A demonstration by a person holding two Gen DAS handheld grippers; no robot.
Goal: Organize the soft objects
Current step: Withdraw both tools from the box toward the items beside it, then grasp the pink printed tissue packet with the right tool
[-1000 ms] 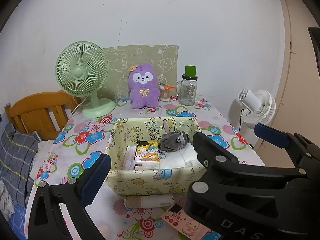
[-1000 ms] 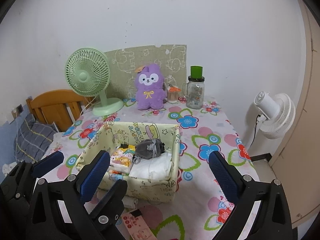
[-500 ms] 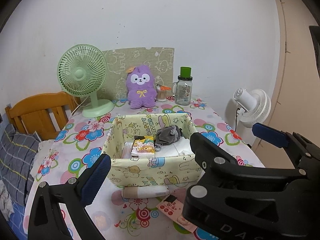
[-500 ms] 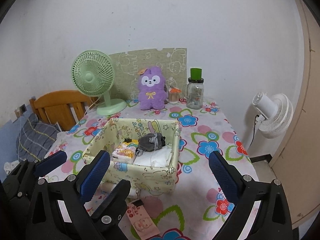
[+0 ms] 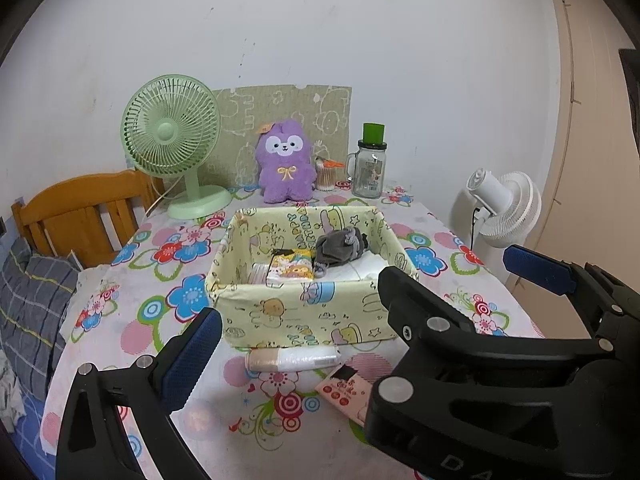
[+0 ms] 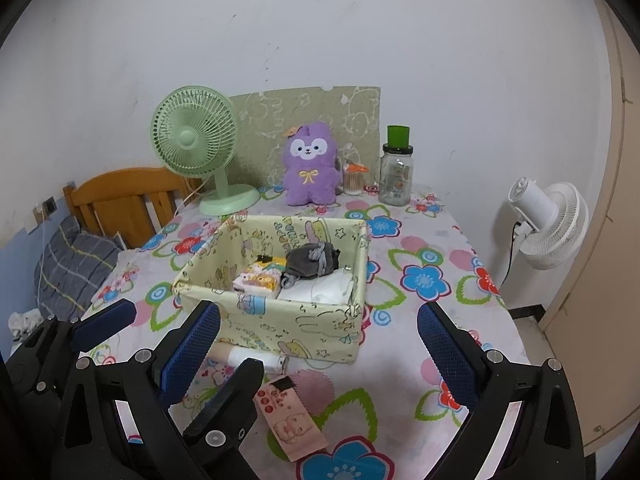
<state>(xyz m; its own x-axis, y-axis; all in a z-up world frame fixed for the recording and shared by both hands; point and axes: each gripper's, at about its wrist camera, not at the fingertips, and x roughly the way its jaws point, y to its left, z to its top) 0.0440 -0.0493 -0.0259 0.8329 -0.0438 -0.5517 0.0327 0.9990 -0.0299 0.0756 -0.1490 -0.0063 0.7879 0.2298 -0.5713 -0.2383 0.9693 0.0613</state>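
A yellow cartoon-print fabric basket (image 5: 304, 312) (image 6: 280, 320) stands mid-table. In it lie a grey knotted sock bundle (image 5: 340, 246) (image 6: 314, 260), a tissue pack (image 5: 292, 268) and white cloth (image 5: 372, 266). A purple plush (image 5: 285, 162) (image 6: 310, 168) sits upright at the back. Just in front of the basket lie a beige-and-white roll (image 5: 292, 358) and a pink packet (image 6: 292, 416). My left gripper (image 5: 318, 356) and right gripper (image 6: 318, 352) hover open and empty near the table's front edge. Their fingers interleave, and the right gripper's left finger hides my left gripper's right finger.
A green desk fan (image 5: 172, 140), a cotton-swab pot (image 5: 326, 176) and a glass jar with a green lid (image 5: 370, 168) line the back wall. A white fan (image 5: 504, 208) stands off the right edge. A wooden bed frame (image 5: 80, 212) and striped bedding (image 5: 32, 300) lie left.
Both grippers have drawn back from the basket, still open. The basket looks farther away, and the roll and pink packet in front of it show more fully.
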